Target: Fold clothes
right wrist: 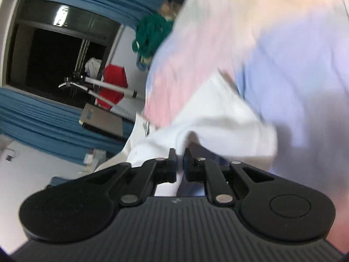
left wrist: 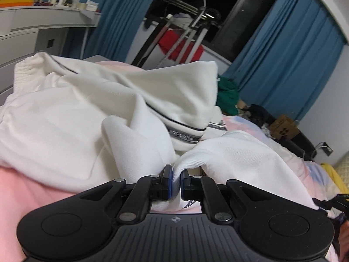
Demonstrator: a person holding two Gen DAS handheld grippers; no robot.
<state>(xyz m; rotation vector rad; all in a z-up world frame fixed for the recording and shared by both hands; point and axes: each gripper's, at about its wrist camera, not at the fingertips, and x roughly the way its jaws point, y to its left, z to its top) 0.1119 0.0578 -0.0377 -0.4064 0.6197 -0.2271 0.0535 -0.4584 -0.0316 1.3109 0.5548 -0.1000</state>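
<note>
1. The left gripper (left wrist: 176,175) is pinching a bunched fold of the white garment (left wrist: 91,113), jaws nearly closed; the rest is lying heaped ahead of them on the pink bedsheet (left wrist: 26,187).
2. The right gripper (right wrist: 180,156) is clamping another edge, jaws nearly closed.
3. Thin bites risk slipping if the hands are pulling apart.

Room light is on, soft & even, prob from above; a bright strip of it shows as a reflection in the dark window (right wrist: 52,50). Outside is black. Left cam pic is sharp in the middle, white cloth (left wrist: 87,109) a bit washed out, soft shadows in its folds. Edges bend round: curtain (left wrist: 290,50) curves, corners go black. Right cam pic is tilted & smeary w/ blur, esp the pastel bedding (right wrist: 283,65). Dark shadow sits near the black gripper (right wrist: 180,156), which looks sharper than the rest.
</note>
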